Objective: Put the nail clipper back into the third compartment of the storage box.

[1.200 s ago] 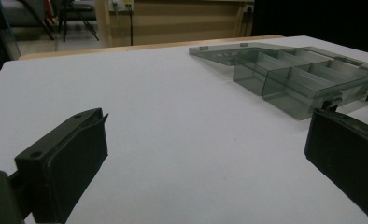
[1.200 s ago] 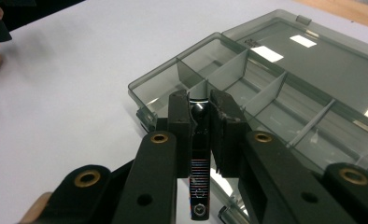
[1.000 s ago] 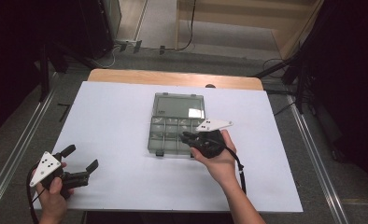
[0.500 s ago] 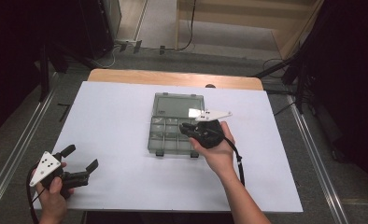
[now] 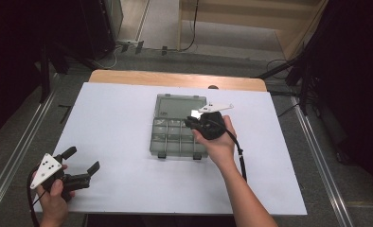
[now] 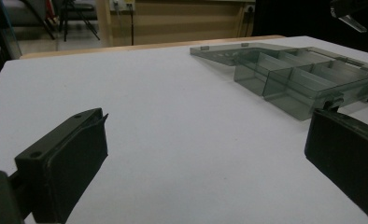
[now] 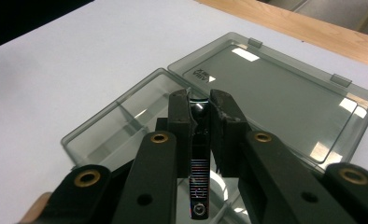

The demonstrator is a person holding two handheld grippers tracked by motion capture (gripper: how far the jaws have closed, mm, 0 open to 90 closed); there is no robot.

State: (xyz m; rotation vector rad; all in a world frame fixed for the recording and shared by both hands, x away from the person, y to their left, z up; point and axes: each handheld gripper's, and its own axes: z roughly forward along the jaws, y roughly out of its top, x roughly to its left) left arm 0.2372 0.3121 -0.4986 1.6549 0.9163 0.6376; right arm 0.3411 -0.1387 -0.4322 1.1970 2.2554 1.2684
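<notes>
Where the smoky compartment box [image 5: 179, 126] lies open mid-surface, lid flat behind it, we see our right tool [image 7: 200, 111] above its compartments, clamped on a thin dark item [image 7: 199, 186], our left tool [image 5: 80, 163] spread wide, empty, near the white surface's [image 5: 118, 113] front-left corner.

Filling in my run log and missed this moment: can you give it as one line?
right gripper: shut on small black item, over open compartment box | left gripper: open, near table corner | box lid: flat open
</notes>
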